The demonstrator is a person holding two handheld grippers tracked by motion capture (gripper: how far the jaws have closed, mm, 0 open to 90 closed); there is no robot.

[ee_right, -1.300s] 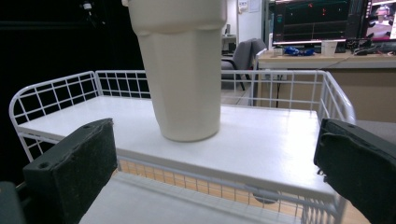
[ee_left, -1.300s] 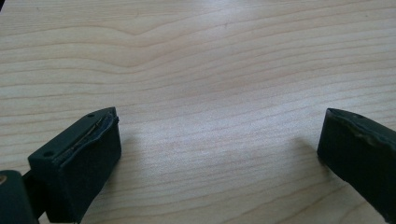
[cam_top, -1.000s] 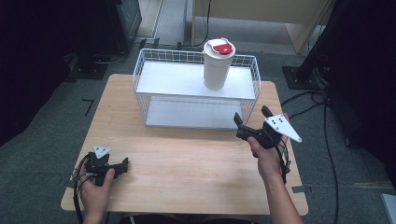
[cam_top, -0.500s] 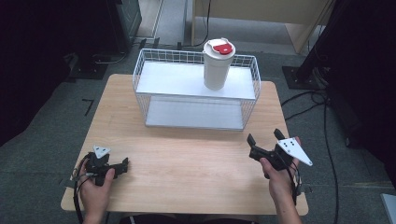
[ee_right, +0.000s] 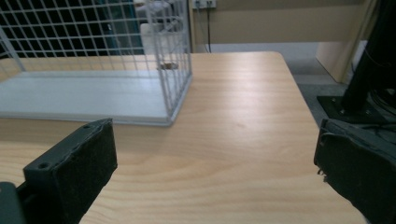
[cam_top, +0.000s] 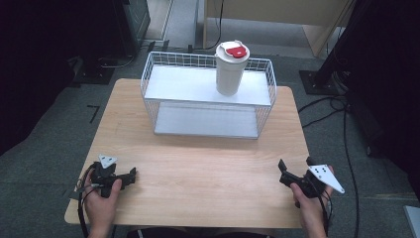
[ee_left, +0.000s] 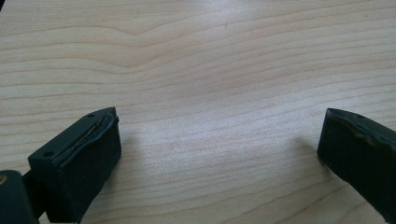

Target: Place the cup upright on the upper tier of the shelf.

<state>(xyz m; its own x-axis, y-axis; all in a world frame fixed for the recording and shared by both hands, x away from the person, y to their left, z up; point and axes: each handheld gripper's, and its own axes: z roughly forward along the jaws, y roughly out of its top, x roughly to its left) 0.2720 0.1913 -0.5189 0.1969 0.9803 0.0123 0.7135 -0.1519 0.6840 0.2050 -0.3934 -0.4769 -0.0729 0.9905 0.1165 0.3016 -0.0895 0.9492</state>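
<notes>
White wire forms the basket at the far side of the worktop, and the white cup with its red-and-white lid is seen standing upright on the basket's upper shelf, toward its right end. What has changed is the right claw: a second ago it was held up near the basket's front right corner, and it is now drawn back to the near right edge of the worktop, well apart from the cup. Its jaws are spread wide with nothing between them, as is confirmed in the right gripper view. The left claw is unmoved at the near left, jaws likewise parted over bare wood. The placing is judged complete, with both hands brought to rest.
</notes>
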